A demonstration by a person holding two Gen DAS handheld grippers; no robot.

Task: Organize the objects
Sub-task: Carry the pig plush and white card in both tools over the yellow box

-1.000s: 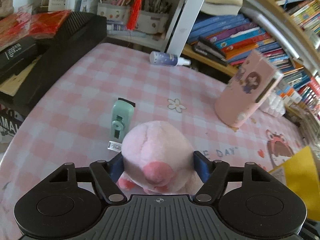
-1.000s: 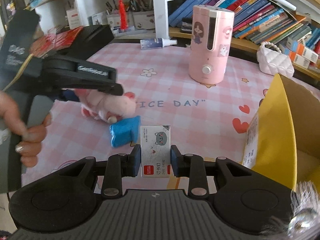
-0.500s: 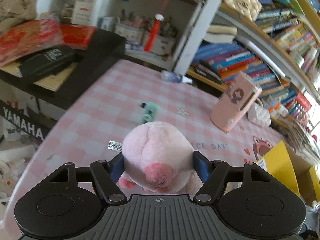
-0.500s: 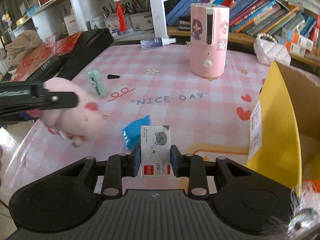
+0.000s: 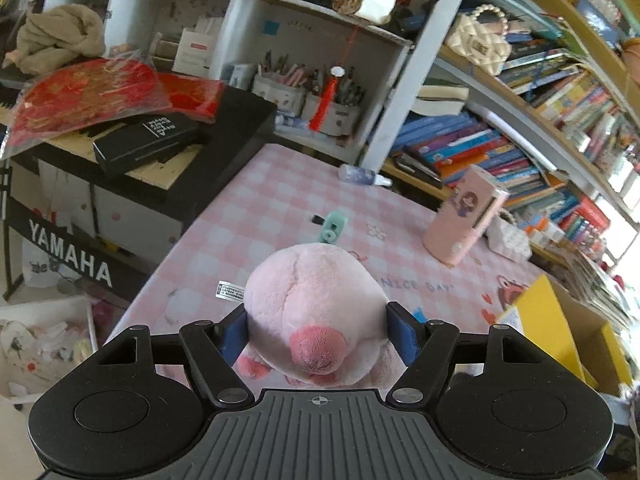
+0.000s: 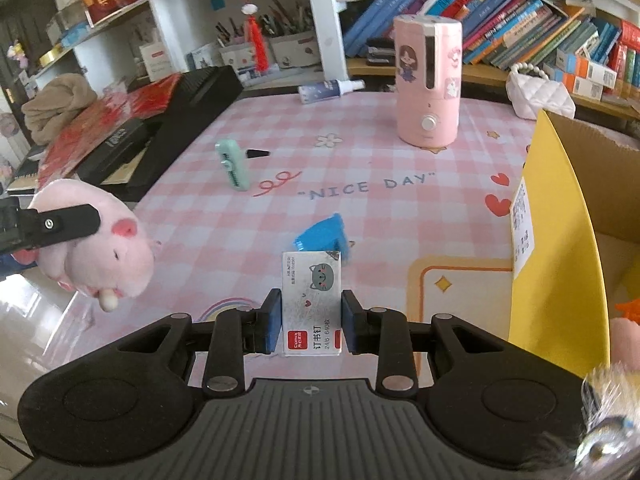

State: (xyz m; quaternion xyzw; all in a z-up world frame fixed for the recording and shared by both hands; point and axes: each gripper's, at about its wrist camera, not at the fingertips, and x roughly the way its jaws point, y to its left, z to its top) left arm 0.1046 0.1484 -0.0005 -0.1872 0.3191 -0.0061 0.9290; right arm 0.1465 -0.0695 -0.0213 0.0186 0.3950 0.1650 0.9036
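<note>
My left gripper (image 5: 318,338) is shut on a pink plush pig (image 5: 314,312) and holds it in the air above the table's left edge; the pig also shows at the left of the right wrist view (image 6: 100,256). My right gripper (image 6: 311,320) is shut on a small white staple box (image 6: 312,300) with a grey cat face, held above the near table. A mint green stapler (image 6: 232,168) and a blue object (image 6: 322,236) lie on the pink checked tablecloth (image 6: 360,208). An open yellow cardboard box (image 6: 560,248) stands at the right.
A pink cylindrical appliance (image 6: 427,80) stands at the back of the table, a spray bottle (image 6: 328,89) lies behind it to the left. A black keyboard case (image 6: 188,112) borders the left side. Bookshelves run along the back. A white quilted bag (image 6: 540,94) sits at the back right.
My left gripper has lifted the plush pig up and back from the table, out past its left edge. My right gripper has kept the staple box and risen a little.
</note>
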